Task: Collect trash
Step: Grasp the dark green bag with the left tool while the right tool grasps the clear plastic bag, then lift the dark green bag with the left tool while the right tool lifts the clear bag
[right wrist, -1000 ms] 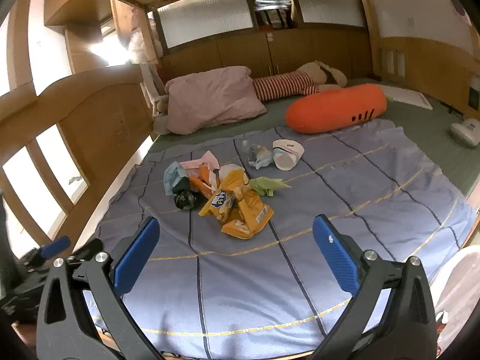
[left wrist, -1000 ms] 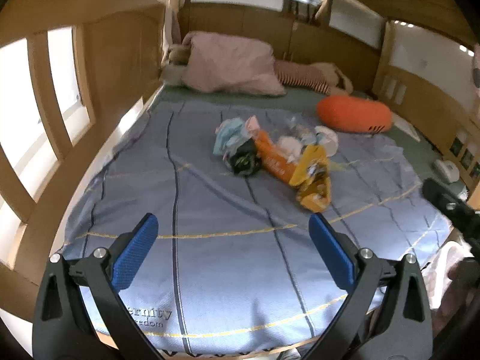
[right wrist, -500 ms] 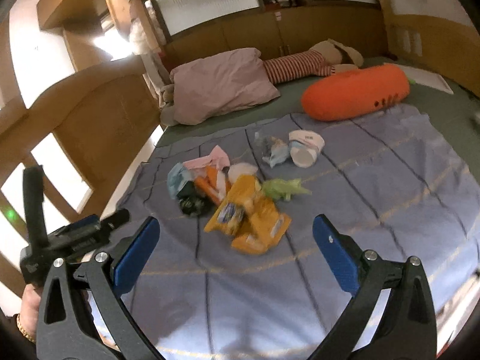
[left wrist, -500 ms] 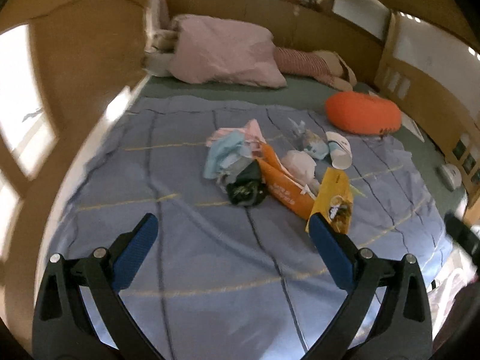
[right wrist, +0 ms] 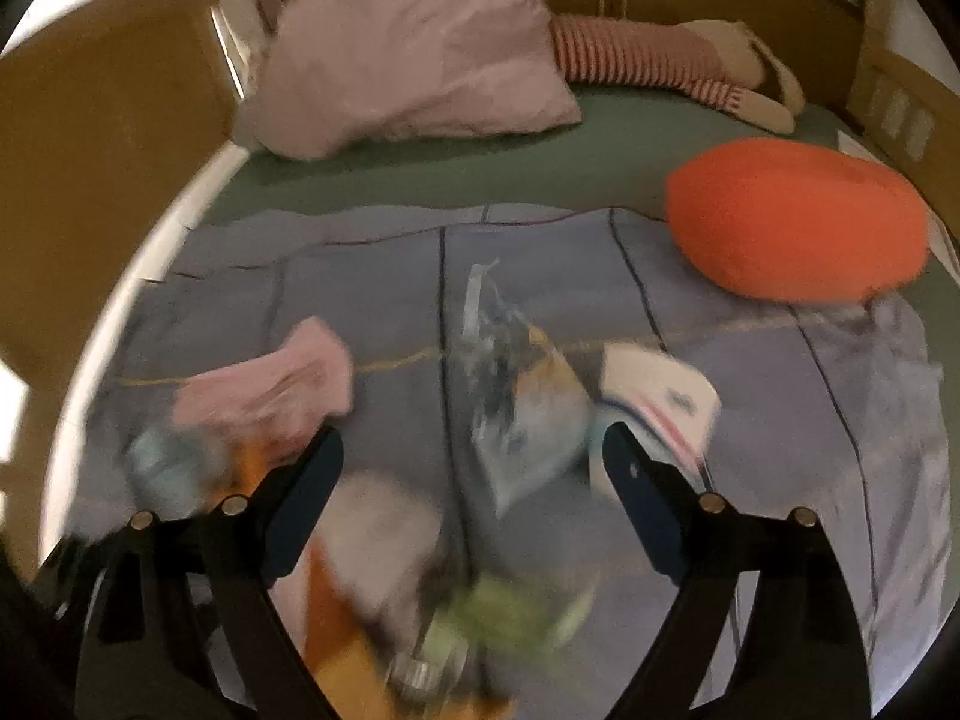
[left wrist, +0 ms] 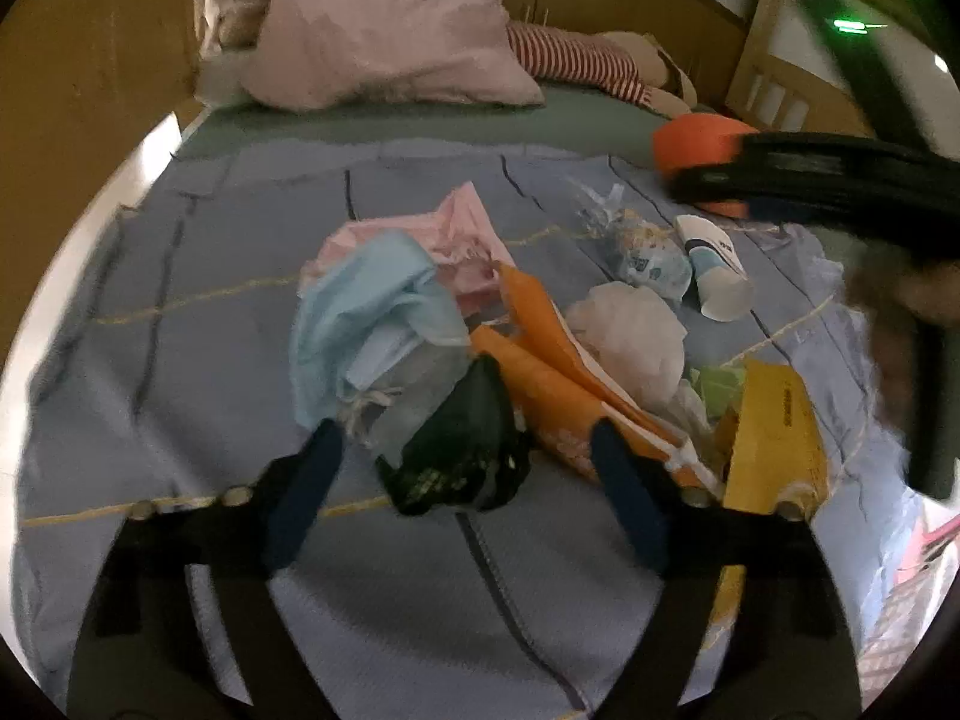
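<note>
On the bed, a blue quilt (left wrist: 180, 324) carries a heap of trash, and the left gripper (left wrist: 462, 450) hangs over its near edge with its fingers (left wrist: 306, 480) spread but closing. A dark green wrapper (left wrist: 468, 450) lies between them, and neither pad presses on it. At about eleven o'clock from that wrapper sits a crumpled light blue bag (left wrist: 366, 312), with a pink bag (left wrist: 456, 240) behind it at twelve. To the right runs an orange packet (left wrist: 552, 372), then a white crumpled wad (left wrist: 630, 330), and at three o'clock a yellow snack bag (left wrist: 774, 438). Farther back, at one o'clock, a clear printed wrapper (left wrist: 648, 252) lies just beside a tipped paper cup (left wrist: 714, 270). The right gripper (right wrist: 474, 462) hovers over the far part of the heap, its fingers (right wrist: 306, 498) also spread and closing. The clear wrapper (right wrist: 522, 414) lies between them, untouched, the pink bag (right wrist: 270, 384) is at ten o'clock and the paper cup (right wrist: 654, 396) at two, partly behind the right finger. This view is blurred low down, where a green scrap (right wrist: 504, 612) shows. An orange cushion (right wrist: 798, 216) rests at the quilt's far right, and a pink pillow (right wrist: 408, 60) lies at the head of the bed.
</note>
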The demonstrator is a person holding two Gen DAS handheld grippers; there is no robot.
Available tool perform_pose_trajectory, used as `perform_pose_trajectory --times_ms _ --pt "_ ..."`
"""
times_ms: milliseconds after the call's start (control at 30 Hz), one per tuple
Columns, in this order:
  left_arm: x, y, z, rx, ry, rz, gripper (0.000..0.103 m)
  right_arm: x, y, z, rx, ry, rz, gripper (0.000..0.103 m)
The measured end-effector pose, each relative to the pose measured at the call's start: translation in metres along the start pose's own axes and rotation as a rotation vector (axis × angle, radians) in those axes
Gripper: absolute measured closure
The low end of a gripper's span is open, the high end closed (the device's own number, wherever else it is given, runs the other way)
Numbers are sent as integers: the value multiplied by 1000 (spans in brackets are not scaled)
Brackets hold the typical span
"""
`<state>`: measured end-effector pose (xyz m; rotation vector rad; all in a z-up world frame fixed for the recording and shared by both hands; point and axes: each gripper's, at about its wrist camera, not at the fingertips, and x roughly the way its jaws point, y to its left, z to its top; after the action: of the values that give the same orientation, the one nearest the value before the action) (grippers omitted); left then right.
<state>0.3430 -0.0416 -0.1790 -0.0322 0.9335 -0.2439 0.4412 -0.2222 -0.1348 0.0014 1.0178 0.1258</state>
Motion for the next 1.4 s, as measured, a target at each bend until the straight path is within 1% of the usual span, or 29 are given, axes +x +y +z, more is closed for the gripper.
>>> perform_pose_trajectory --times_ms 33,67,133,167,200,233,267,300,367,400,433,467,500,533,600,633,700,733,800,833,900,933,967,1033,1100,1167,1267,1333,1400 --pt "6 1 1 4 13 -2 32 19 1 8 -5 29 -8 16" --pt "12 2 1 7 24 0 35 31 2 13 -3 47 -7 18" --pt "23 6 1 -5 46 -2 50 67 2 23 13 110 2 24" --pt "25 9 1 -23 48 -16 53 78 2 25 12 137 -6 34" --pt "24 11 1 -30 41 -19 65 94 2 25 0 185 -33 54" --pt "21 11 2 -31 44 -29 67 102 1 25 -4 206 -51 68" --pt "17 11 2 -30 47 -43 68 105 -3 24 5 218 -60 94" --pt "7 10 3 -23 39 -55 68 97 -8 23 45 186 -43 95" --pt "-15 9 4 -3 8 -56 68 67 -17 19 115 108 34 96" --pt "-33 7 5 6 -18 -57 68 49 -20 16 142 71 93 96" --pt "-51 6 5 7 -45 -62 68 25 -23 11 164 25 174 96" --pt "-65 4 5 6 -68 -66 68 -9 -24 1 173 -40 262 96" --pt "-83 3 4 2 -98 -71 68 -35 -24 -9 175 -84 310 96" --pt "-114 1 1 -5 -152 -74 68 -78 -25 -30 184 -149 377 96" --pt "-148 0 -10 -13 -211 -65 68 -124 -25 -58 194 -211 448 96" --pt "-172 -1 -24 -22 -247 -67 68 -149 -22 -78 196 -243 474 96" --pt "-195 -2 -48 -37 -270 -59 68 -199 -10 -127 188 -294 507 96" --pt "-201 -3 -58 -42 -272 -49 68 -219 -4 -149 181 -324 505 96" --pt "-210 -4 -88 -54 -253 -28 68 -245 12 -183 155 -359 475 96" --pt "-212 -5 -97 -65 -239 -26 68 -250 18 -191 139 -370 458 96" --pt "-218 -9 -112 -70 -227 -24 68 -262 40 -226 79 -417 368 96" --pt "-224 -16 -119 -59 -231 -9 68 -261 48 -239 61 -422 334 96" --pt "-229 -17 -124 -53 -236 0 68 -257 55 -251 43 -404 300 96" --pt "-241 -23 -134 -51 -246 9 68 -255 63 -260 15 -376 252 96" --pt "-251 -30 -144 -46 -254 13 68 -266 62 -268 1 -409 230 96" --pt "-257 -35 -152 -36 -250 11 68 -270 59 -277 -2 -414 217 96" --pt "-264 -38 -158 -44 -261 31 68 -279 55 -289 12 -397 212 96" --pt "-268 -35 -161 -86 -252 -5 68 -282 50 -294 31 -386 228 96" --pt "-274 -38 -162 -73 -266 -5 68 -288 49 -297 30 -392 238 96"
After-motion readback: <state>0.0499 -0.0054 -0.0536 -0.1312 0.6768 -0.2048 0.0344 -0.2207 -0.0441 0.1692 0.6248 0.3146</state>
